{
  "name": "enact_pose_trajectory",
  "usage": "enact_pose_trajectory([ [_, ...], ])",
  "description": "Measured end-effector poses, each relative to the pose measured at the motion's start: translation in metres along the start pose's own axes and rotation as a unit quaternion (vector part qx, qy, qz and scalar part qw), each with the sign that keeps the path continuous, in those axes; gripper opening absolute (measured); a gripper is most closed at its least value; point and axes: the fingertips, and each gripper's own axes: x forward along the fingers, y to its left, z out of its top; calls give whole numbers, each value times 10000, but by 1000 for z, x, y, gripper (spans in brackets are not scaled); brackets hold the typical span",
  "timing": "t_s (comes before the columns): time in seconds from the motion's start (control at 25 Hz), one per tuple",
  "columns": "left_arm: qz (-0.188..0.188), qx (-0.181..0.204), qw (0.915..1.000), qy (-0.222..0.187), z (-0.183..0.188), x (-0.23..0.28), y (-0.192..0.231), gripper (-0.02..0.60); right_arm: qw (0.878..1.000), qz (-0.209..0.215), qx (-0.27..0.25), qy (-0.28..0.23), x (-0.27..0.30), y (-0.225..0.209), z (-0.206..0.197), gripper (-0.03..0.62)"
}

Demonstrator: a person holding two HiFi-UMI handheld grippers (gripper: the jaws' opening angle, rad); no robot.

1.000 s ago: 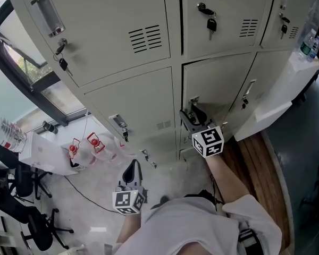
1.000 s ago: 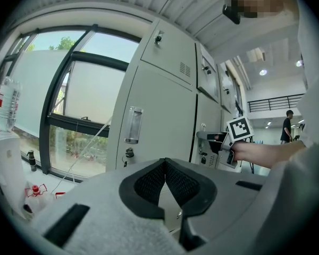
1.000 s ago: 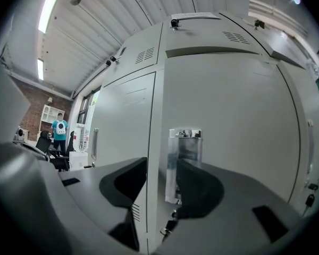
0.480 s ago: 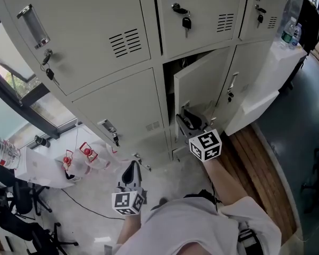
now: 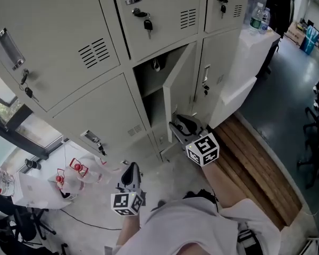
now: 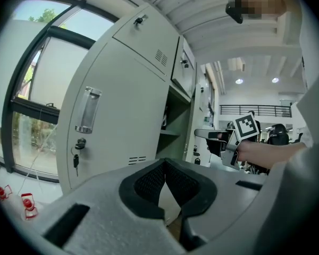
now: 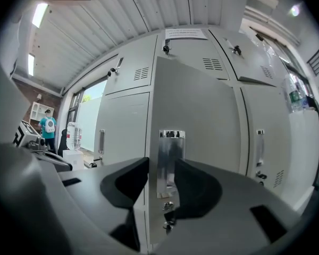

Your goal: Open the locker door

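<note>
Grey lockers (image 5: pixel 58 41) fill the wall, w/ a window (image 5: pixel 21 137) at the left and a wood platform (image 5: pixel 255 163) along the floor at the right. Two bottles (image 5: pixel 258 16) stand on a white ledge at top right.

Locker door (image 5: pixel 182 84), middle column, lower row, is swung well out from its compartment (image 5: pixel 151 78), free edge toward the person. Neighbouring doors are flush shut, keys hanging in several locks.

Right gripper (image 5: pixel 182 125) is at the bottom of that door's free edge. Its own view shows the door edge-on btwn the jaws: one jaw on the inner side, the other over the face by the chrome handle (image 7: pixel 170 161). Jaws are opening, and the pads look just off the metal, so no firm clamp.

Left gripper (image 5: pixel 131 170) is low and well apart from the door, pointing at the closed locker left of it. Its jaw tips meet w/ nothing btwn them.
</note>
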Motion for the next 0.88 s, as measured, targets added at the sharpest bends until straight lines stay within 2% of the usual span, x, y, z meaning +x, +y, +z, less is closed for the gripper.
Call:
enact_pose_trajectory([
  [0.4,-831,51,9965,115,-6,32,-48,3,9980,-624,81,85,-63,-30,-5,155],
  [0.72,-1288,66,9914,210,-9,50,-82,3,9922,-1221,186,145,-113,-66,-9,155],
  [0.88,-1435,95,9893,261,-12,57,-94,2,9845,-1716,323,141,-139,-94,-12,153],
])
